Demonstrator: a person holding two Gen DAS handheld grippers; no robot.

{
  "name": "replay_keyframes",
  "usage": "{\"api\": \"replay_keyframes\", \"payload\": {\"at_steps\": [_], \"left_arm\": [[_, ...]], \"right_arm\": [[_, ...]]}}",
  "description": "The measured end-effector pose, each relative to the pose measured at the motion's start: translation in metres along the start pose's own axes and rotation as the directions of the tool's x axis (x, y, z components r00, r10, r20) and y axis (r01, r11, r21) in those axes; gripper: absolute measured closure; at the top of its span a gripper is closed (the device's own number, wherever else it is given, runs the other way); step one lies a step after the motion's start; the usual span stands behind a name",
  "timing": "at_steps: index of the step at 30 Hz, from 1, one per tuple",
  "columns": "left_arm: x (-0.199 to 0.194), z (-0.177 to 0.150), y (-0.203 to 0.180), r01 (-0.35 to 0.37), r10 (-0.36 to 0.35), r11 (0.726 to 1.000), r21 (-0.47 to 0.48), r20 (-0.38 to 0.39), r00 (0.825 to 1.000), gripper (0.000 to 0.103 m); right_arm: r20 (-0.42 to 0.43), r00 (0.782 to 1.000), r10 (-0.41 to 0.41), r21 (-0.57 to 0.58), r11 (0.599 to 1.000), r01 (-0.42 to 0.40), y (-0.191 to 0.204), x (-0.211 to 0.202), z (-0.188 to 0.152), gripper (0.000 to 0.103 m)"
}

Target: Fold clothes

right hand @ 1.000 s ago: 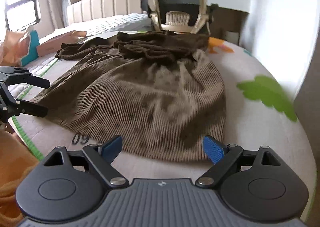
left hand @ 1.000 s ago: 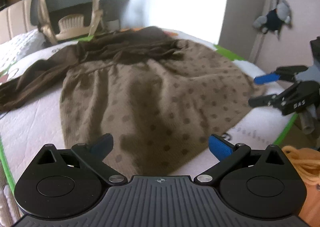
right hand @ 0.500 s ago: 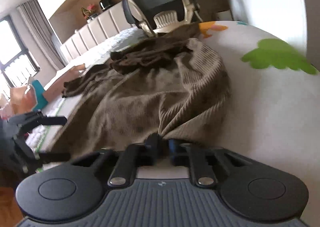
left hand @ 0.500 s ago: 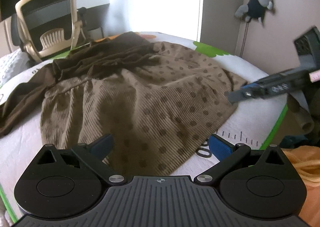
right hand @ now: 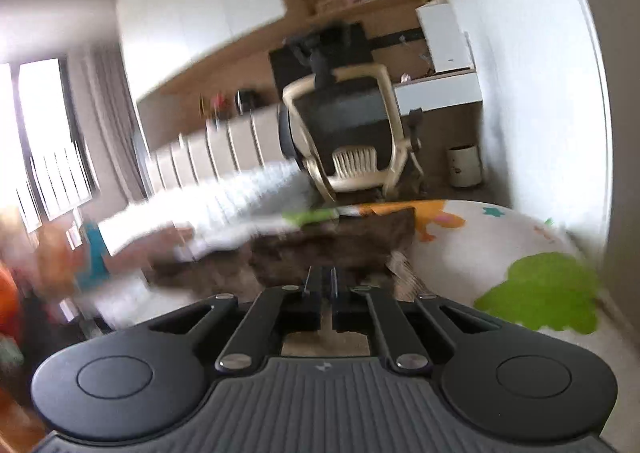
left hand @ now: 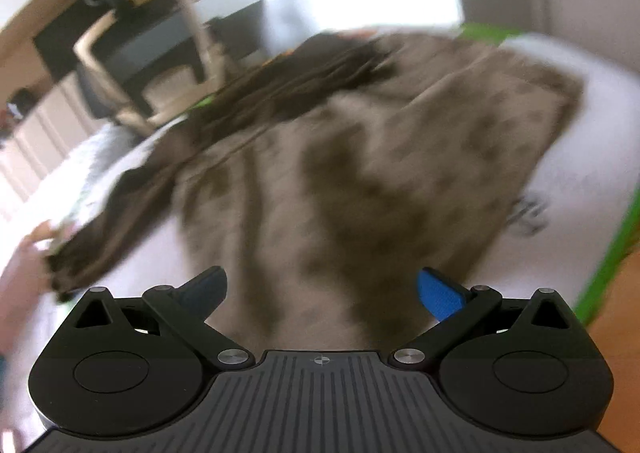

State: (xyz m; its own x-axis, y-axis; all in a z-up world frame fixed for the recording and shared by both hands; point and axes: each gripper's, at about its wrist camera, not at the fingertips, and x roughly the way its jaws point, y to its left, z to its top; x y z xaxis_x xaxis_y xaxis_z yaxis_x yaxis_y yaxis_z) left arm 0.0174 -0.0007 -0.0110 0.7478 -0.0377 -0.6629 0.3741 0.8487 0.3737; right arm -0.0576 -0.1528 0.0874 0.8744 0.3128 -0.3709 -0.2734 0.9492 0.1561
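- Since half a second ago the right gripper (right hand: pixel 332 285) has lifted and swung up toward the room, and one side of the brown dress (left hand: pixel 360 181) has come over onto its middle as a folded flap; a second ago that skirt lay flat and spread
- The right gripper's fingers are pressed together on a bit of the tan ribbed fabric, which shows under and just behind the fingertips; the tool is pitched up so the office chair (right hand: pixel 348 133) and shelves fill its view
- The left gripper (left hand: pixel 320 289) hangs low over the near hem of the dress, tilted, its blue-padded fingers (left hand: pixel 440 293) spread wide with cloth below them and nothing between them
- The dress lies on the white play mat (left hand: pixel 580 157), hem at the near edge, dark bodice and sleeves toward the far edge by the chair, one sleeve trailing to the left edge
- Both views are blurred, so the fold line is hard to trace
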Motion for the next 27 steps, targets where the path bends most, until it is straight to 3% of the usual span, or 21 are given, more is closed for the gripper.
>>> {"api": "replay_keyframes", "payload": {"at_steps": [2,4,6,8,13,14,17,20,23,27], "left_arm": [[0.003,-0.003,0.015,-0.047,0.047,0.998,-0.028,-0.019,0.999,0.0],[0.002,-0.005,0.028,-0.052,0.051,0.997,-0.061,-0.023,0.998,0.0],[0.002,-0.005,0.036,-0.027,0.025,0.995,-0.093,-0.028,0.999,0.0],[0.003,-0.007,0.039,-0.015,0.012,0.995,-0.102,-0.031,0.999,0.0],[-0.01,-0.02,0.044,0.031,-0.035,0.993,-0.11,-0.036,0.999,0.0],[-0.013,-0.024,0.044,0.039,-0.044,0.993,-0.113,-0.039,0.998,0.0],[-0.018,-0.036,0.048,0.036,-0.043,0.992,-0.123,-0.058,0.997,0.0],[-0.017,-0.039,0.06,-0.059,0.049,0.986,-0.158,-0.065,0.997,0.0],[-0.028,-0.033,0.086,-0.132,0.133,0.956,-0.262,-0.014,0.991,0.0],[-0.036,-0.029,0.111,-0.159,0.177,0.914,-0.372,0.016,0.984,0.0]], "right_arm": [[-0.064,0.996,-0.063,-0.152,0.987,0.053,0.008,0.002,-0.018,0.073],[-0.13,0.986,-0.106,-0.243,0.967,0.072,0.01,0.003,-0.036,0.072],[-0.202,0.975,-0.093,-0.242,0.969,0.043,0.008,0.003,-0.05,0.064],[-0.255,0.964,-0.078,-0.268,0.963,0.007,0.01,0.004,-0.061,0.039],[-0.268,0.946,-0.182,-0.405,0.912,0.061,0.019,0.021,-0.083,0.036],[-0.254,0.949,-0.188,-0.405,0.911,0.073,0.016,0.023,-0.084,0.031],[-0.179,0.948,-0.262,-0.405,0.898,0.172,0.013,0.034,-0.078,0.032],[-0.095,0.944,-0.316,-0.38,0.888,0.259,0.009,0.038,-0.065,0.032],[-0.046,0.935,-0.352,-0.397,0.865,0.306,0.008,0.036,-0.059,0.032],[-0.095,0.927,-0.363,-0.439,0.851,0.288,0.008,0.037,-0.069,0.031]]}}
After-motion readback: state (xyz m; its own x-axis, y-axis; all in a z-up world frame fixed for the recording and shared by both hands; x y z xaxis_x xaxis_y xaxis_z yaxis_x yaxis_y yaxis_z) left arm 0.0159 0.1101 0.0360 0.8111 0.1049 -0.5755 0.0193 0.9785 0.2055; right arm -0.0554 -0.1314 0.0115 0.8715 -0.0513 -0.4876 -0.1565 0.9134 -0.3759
